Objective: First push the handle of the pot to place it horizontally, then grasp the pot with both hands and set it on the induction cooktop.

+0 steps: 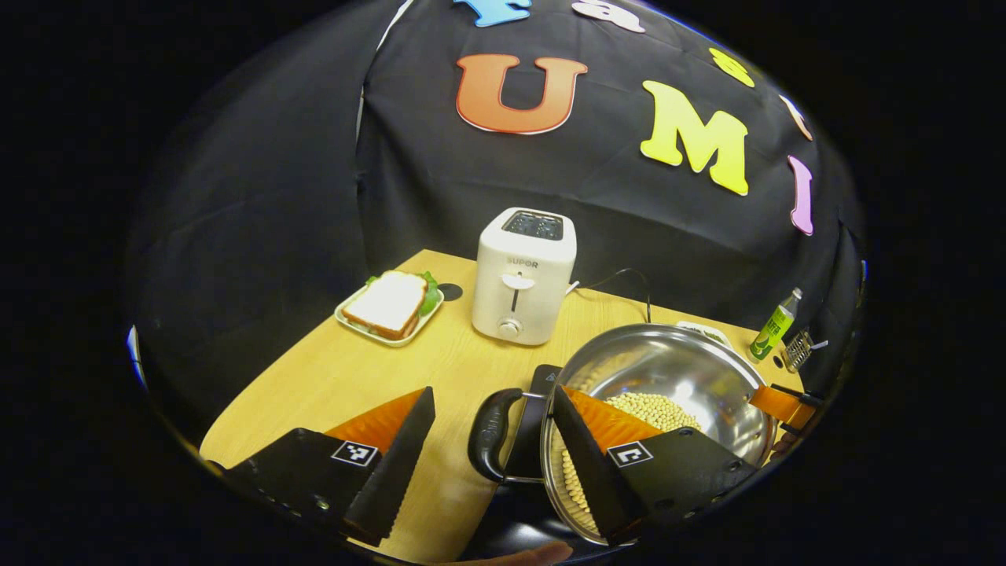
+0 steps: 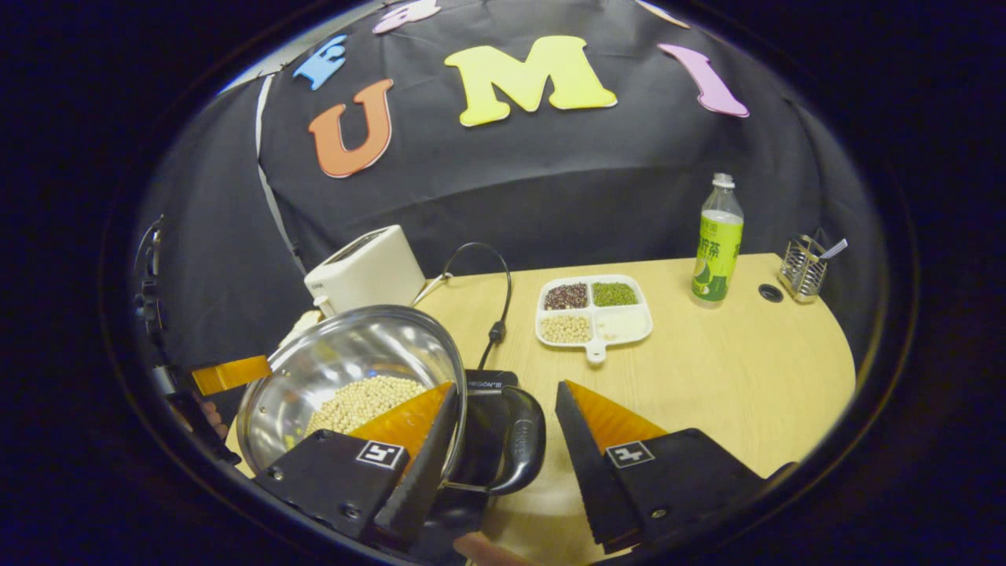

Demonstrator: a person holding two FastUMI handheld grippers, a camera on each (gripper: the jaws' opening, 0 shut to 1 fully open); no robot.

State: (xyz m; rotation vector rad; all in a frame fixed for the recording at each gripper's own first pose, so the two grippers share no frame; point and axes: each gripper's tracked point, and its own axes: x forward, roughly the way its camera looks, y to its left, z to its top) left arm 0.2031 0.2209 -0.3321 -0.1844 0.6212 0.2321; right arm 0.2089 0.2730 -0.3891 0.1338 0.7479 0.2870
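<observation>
While both grippers sit at the pot (image 1: 668,385), neither one clamps it: left gripper (image 1: 491,428) has its fingers spread wide, straddling the pot's black loop handle (image 1: 491,432), one finger out over the wooden table (image 1: 330,369), the other reaching over the rim into the bowl. Right gripper (image 2: 503,420) same story on the opposite side, fingers wide apart around the other black handle (image 2: 523,440), one finger over the rim, one over bare table. Pot is stainless, holds a layer of pale beans (image 1: 656,409), and sits over a black induction cooktop (image 2: 483,417); can't tell whether it's resting on it. From the left gripper view: white toaster (image 1: 525,275) behind the pot, sandwich on a small tray (image 1: 391,305) to its left. From the right gripper view: divided dish of beans (image 2: 594,310) mid-table, green bottle (image 2: 717,244) and wire utensil holder (image 2: 802,267) near the far edge, black cord (image 2: 495,314) running to the cooktop.
</observation>
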